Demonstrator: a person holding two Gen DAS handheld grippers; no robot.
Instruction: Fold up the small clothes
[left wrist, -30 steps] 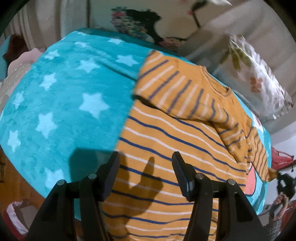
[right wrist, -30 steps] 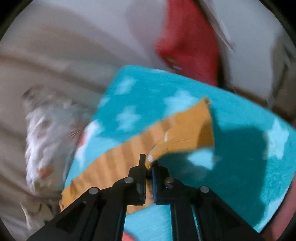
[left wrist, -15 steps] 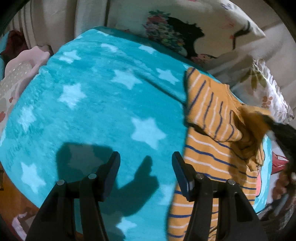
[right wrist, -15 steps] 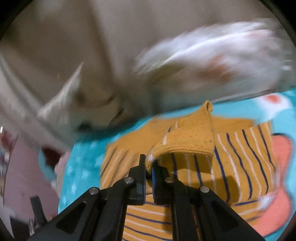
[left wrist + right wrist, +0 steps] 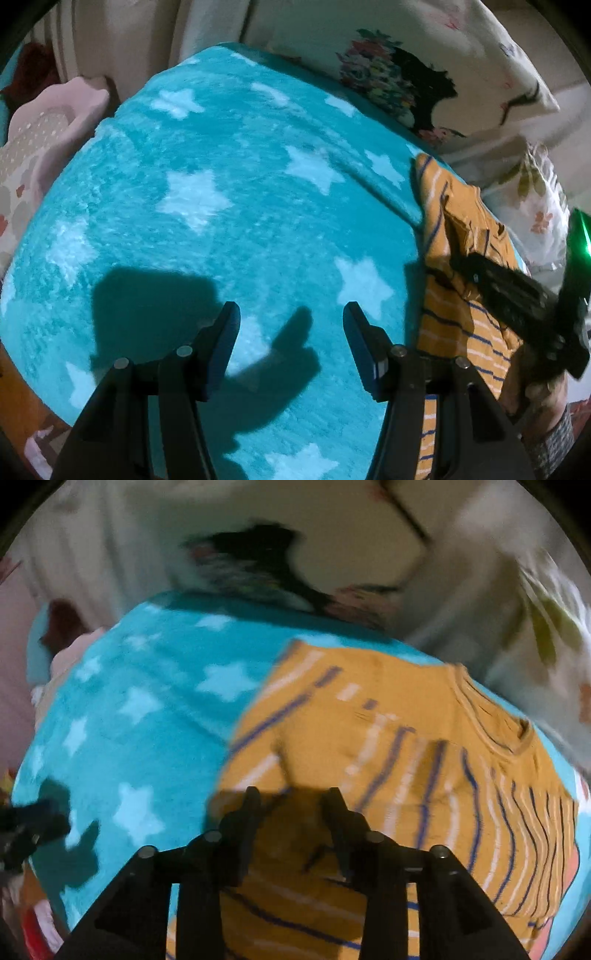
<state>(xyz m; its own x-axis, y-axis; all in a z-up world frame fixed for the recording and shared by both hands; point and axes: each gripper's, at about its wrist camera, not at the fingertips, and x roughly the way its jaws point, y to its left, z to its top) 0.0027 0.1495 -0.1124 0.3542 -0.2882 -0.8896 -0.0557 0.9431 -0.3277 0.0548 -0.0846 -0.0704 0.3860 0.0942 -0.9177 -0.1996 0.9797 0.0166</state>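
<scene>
An orange shirt with blue and white stripes (image 5: 406, 746) lies on a teal star-print blanket (image 5: 221, 206), both sleeves folded over its body. In the left wrist view the shirt (image 5: 454, 325) is at the right edge. My left gripper (image 5: 291, 317) is open and empty above bare blanket, left of the shirt. My right gripper (image 5: 291, 801) is open just above the shirt's folded sleeve, holding nothing; it also shows in the left wrist view (image 5: 517, 295) over the shirt.
Floral pillows (image 5: 424, 74) line the far side of the bed. A pink cushion (image 5: 48, 125) lies at the left. The blanket's near edge (image 5: 44, 398) drops off at the lower left.
My right gripper carried the sleeve over the shirt's body, opened and let it go. My left gripper moved left off the shirt onto bare blanket.
</scene>
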